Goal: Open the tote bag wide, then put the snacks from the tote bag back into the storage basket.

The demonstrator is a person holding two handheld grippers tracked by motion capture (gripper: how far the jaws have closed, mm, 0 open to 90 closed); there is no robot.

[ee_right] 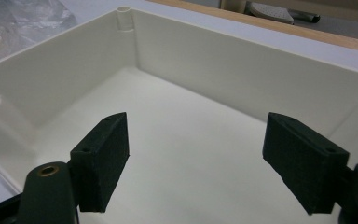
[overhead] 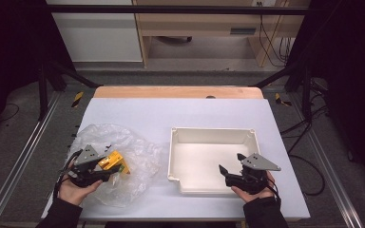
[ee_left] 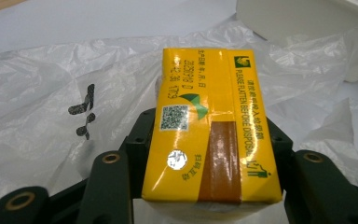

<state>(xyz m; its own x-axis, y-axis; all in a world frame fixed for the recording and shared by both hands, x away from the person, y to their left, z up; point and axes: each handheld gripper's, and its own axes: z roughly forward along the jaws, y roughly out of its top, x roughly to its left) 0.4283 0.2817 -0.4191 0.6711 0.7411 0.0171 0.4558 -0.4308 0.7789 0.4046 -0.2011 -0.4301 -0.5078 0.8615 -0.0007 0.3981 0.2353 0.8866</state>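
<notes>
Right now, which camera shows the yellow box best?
The left gripper view: the yellow box sits close up between the left claw's jaws, its printing readable. The high view shows it small, over the plastic bag. The right gripper view looks into the white tray.

White tray (overhead: pixel 212 135) on pale table (overhead: pixel 171 114)

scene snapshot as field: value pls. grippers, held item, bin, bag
left gripper: shut on the yellow carton, over the plastic bag
yellow carton: between the left jaws, printed face up, brown strip along it
right gripper: open, nothing between the jaws, over the near right part of the white bin
white bin: on the table right of the bag, nothing visible inside
plastic bag: clear, crumpled, left of the bin
table: white surface, wooden far edge
</notes>
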